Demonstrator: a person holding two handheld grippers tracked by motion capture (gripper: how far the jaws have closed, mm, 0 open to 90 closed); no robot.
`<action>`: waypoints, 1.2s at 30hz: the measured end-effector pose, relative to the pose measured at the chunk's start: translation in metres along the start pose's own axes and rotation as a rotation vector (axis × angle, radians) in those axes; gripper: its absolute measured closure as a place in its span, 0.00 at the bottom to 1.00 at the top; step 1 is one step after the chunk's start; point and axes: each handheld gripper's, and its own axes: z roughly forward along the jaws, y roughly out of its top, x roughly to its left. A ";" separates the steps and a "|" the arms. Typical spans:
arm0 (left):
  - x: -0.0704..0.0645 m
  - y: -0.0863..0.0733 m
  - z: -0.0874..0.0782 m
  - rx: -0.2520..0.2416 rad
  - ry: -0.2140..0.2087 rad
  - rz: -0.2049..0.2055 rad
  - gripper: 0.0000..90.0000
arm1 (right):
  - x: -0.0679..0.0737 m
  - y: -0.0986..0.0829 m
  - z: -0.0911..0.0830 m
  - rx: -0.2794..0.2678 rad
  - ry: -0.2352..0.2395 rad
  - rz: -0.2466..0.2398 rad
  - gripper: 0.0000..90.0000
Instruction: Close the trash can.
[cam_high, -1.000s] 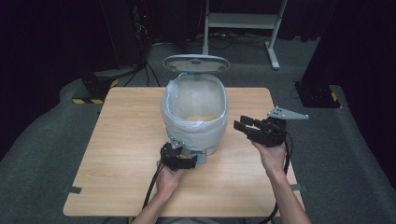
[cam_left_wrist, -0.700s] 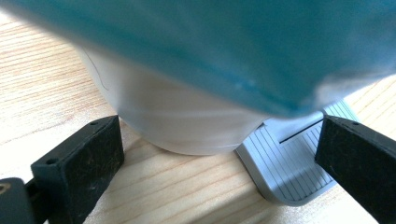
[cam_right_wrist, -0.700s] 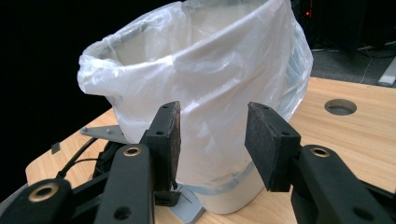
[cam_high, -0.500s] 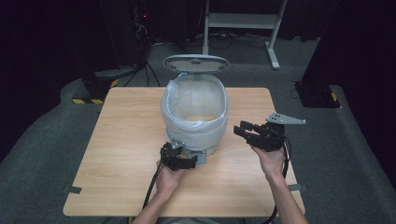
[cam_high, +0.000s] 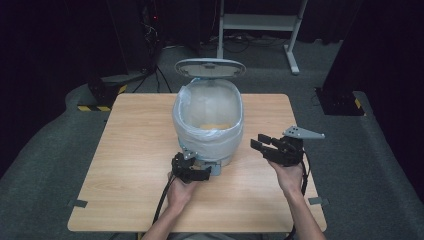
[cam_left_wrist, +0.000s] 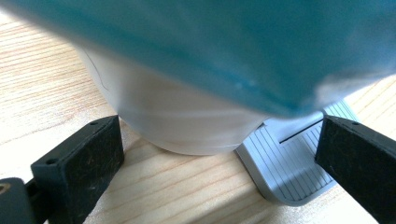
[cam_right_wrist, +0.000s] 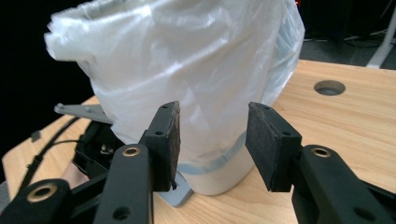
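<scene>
A white pedal bin (cam_high: 207, 145) lined with a translucent plastic bag (cam_high: 207, 107) stands mid-table with its grey lid (cam_high: 210, 67) swung up. Something yellowish (cam_high: 216, 125) lies inside. My left gripper (cam_high: 200, 172) sits low at the bin's front, open. In the left gripper view its jaws (cam_left_wrist: 219, 154) stand wide apart around the bin's base (cam_left_wrist: 187, 128) and the ribbed grey pedal (cam_left_wrist: 292, 163). My right gripper (cam_high: 260, 145) hovers just right of the bin, open and holding nothing. In the right gripper view it (cam_right_wrist: 212, 135) faces the bagged wall (cam_right_wrist: 187, 70).
The wooden table (cam_high: 125, 150) has bare room left and right of the bin, and a round hole (cam_right_wrist: 329, 87) in its top. The left gripper's body and cable (cam_right_wrist: 91, 144) lie by the bin's foot. Dark floor, a metal stand (cam_high: 260, 22) and cables surround the table.
The right gripper has drifted a little lower and closer to the bin's side. The left gripper and the bin have stayed put.
</scene>
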 end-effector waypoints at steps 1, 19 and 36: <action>0.000 0.000 0.000 0.000 0.000 0.000 0.01 | 0.000 0.000 0.000 0.000 0.000 0.000 0.61; 0.000 0.000 0.000 0.000 0.001 0.001 0.01 | -0.015 -0.035 0.013 0.048 -0.033 0.059 0.61; 0.000 0.000 0.000 0.000 -0.002 -0.003 0.01 | -0.020 -0.051 0.018 0.071 -0.056 0.074 0.61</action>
